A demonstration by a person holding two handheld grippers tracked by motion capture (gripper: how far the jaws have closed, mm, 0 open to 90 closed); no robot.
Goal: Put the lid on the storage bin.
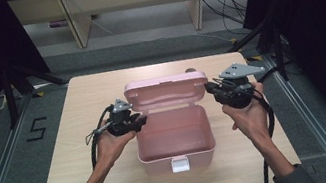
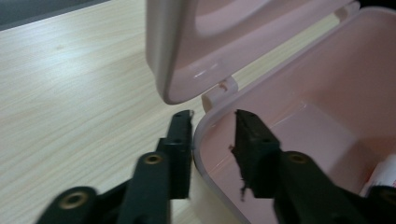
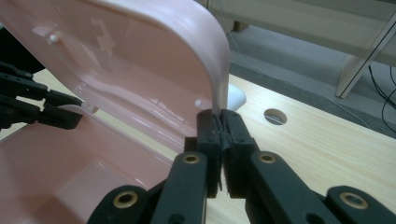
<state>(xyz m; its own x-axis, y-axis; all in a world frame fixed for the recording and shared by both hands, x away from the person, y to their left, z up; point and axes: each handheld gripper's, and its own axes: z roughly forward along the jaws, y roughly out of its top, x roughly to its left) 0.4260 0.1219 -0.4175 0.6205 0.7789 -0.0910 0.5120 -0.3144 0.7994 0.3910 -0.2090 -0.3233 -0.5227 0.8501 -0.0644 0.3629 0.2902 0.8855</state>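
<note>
Open claw (image 2: 212, 123) straddling pink box wall (image 2: 205, 135)

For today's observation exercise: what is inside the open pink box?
The pink box looks mostly bare inside. The left gripper view shows a white object at one edge, cut off, unidentifiable. The near wall hides the front floor strip.

Open pink box (image 1: 173, 135), lid (image 1: 166, 91) upright

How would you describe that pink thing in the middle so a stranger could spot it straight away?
On the pale wooden table, dead centre between the person's two hands, sits a pink plastic box with its hinged lid standing open at the back. The right gripper pinches the lid's edge, while the left gripper straddles the box's side wall. It is the only pink item, with a white latch in front.
</note>
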